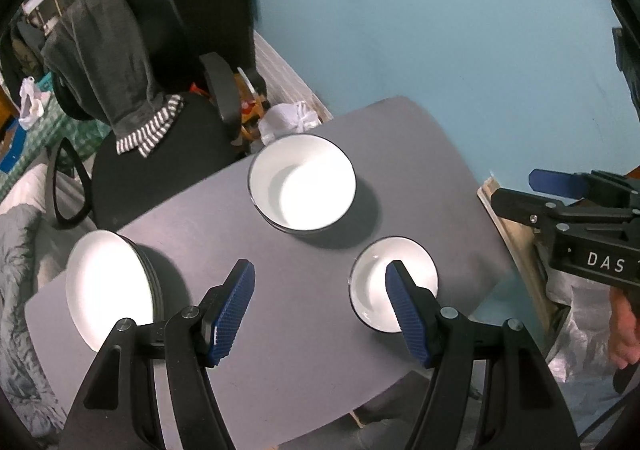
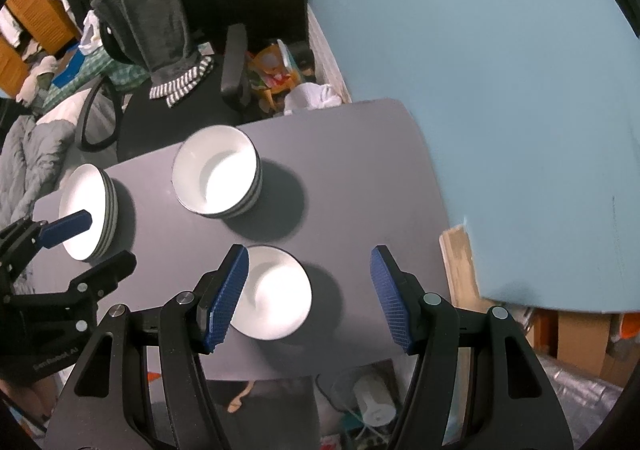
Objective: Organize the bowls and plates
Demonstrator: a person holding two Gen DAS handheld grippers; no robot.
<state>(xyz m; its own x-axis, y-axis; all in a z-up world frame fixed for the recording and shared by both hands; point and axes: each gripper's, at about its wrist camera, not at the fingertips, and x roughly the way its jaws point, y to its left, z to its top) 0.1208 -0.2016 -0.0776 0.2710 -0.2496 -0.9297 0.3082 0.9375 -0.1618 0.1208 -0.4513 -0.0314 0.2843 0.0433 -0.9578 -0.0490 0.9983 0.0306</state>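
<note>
At the grey table's (image 2: 360,169) left edge sits a stack of white dark-rimmed plates (image 2: 86,209); mid-table, stacked white bowls (image 2: 216,175). My left gripper (image 1: 320,310) and right gripper (image 2: 306,296) hang spread, empty. I'd straddle the near-edge single small white bowl's (image 2: 278,294) rim squarely before closing.

A grey table (image 1: 304,330) fills the middle of both views. At about ten o'clock from it stands a black office chair (image 1: 168,153) with a dark grey towel (image 1: 116,61) hung over its back. A light blue wall (image 1: 440,17) rises at one o'clock. A white fan (image 2: 374,398) lies below the table at six o'clock.
</note>
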